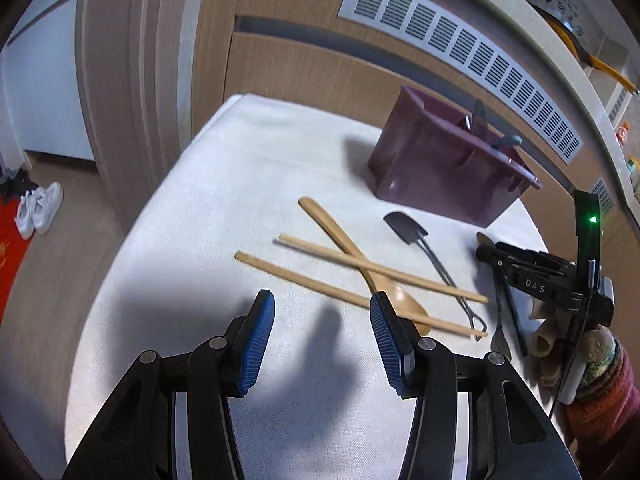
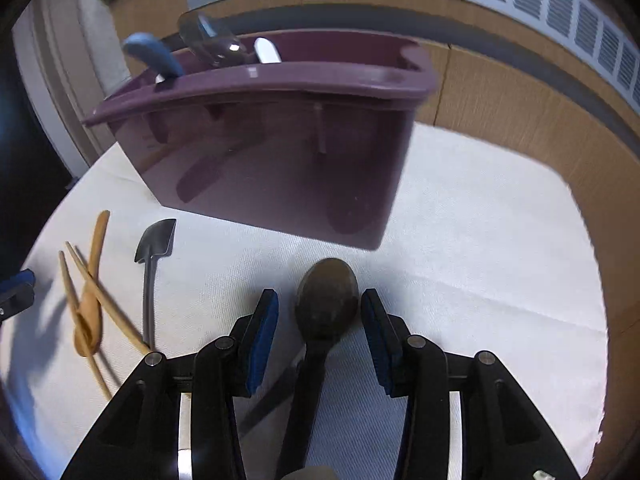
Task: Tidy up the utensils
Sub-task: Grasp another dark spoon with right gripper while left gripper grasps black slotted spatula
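A purple bin (image 1: 448, 168) stands on the white cloth (image 1: 248, 184) and holds several utensils; it also fills the right wrist view (image 2: 280, 152). A wooden spoon (image 1: 360, 264), two wooden chopsticks (image 1: 352, 296) and a small black spatula (image 1: 424, 248) lie crossed in front of it, and show at left in the right wrist view (image 2: 90, 300). My left gripper (image 1: 322, 308) is open above the cloth, near the spoon's bowl. My right gripper (image 2: 320, 304) is open astride a dark spoon (image 2: 326, 300) lying on the cloth; it shows at right in the left wrist view (image 1: 486, 250).
A wood-panelled wall with a long vent grille (image 1: 460, 52) runs behind the table. White shoes (image 1: 38, 208) sit on the floor at left. A counter edge (image 1: 560, 48) curves at the upper right.
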`<state>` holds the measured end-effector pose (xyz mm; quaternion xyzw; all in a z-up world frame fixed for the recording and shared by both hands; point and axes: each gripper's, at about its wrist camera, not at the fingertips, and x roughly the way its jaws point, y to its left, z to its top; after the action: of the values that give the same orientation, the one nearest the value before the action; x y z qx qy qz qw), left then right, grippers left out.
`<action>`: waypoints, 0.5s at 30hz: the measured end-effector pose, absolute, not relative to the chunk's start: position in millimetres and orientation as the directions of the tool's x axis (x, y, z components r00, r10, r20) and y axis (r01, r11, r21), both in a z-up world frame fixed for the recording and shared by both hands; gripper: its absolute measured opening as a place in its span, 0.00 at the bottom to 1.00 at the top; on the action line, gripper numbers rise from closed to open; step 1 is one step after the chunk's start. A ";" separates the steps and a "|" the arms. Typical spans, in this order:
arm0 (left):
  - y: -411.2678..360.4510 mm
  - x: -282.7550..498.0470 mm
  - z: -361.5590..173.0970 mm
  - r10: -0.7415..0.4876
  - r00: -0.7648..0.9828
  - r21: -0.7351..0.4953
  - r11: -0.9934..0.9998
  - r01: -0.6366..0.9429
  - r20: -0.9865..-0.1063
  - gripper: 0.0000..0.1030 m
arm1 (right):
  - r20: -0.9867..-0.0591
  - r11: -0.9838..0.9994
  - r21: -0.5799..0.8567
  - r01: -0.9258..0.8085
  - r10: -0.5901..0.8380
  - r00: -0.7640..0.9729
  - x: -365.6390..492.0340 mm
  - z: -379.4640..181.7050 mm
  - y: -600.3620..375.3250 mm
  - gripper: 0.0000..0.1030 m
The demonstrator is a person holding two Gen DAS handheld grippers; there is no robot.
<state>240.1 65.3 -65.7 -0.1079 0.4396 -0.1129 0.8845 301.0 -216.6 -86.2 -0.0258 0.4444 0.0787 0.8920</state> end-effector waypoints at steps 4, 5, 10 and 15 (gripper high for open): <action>60.7 242.7 -69.9 -0.326 0.556 -0.328 0.939 0.099 -0.765 0.49 | -0.790 0.978 0.068 -0.197 0.174 0.589 287.9 -77.8 -221.8 0.29; 59.4 243.6 -70.6 -0.330 0.548 -0.335 0.938 0.095 -0.769 0.49 | -0.783 0.978 0.070 -0.198 0.177 0.597 281.9 -73.4 -225.1 0.29; 52.0 251.4 -65.2 -0.330 0.547 -0.334 0.938 0.096 -0.769 0.49 | -0.761 0.980 0.074 -0.183 0.174 0.625 254.1 -61.4 -244.8 0.29; 26.4 275.6 -58.4 -0.393 0.497 -0.356 0.918 0.173 -0.773 0.49 | -0.745 0.985 0.053 -0.164 0.149 0.650 232.0 -58.0 -260.2 0.29</action>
<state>275.6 26.4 -58.4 -0.1161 0.4734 -0.1652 0.8574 232.0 -260.2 -58.0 -0.0096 0.4091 0.0862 0.9084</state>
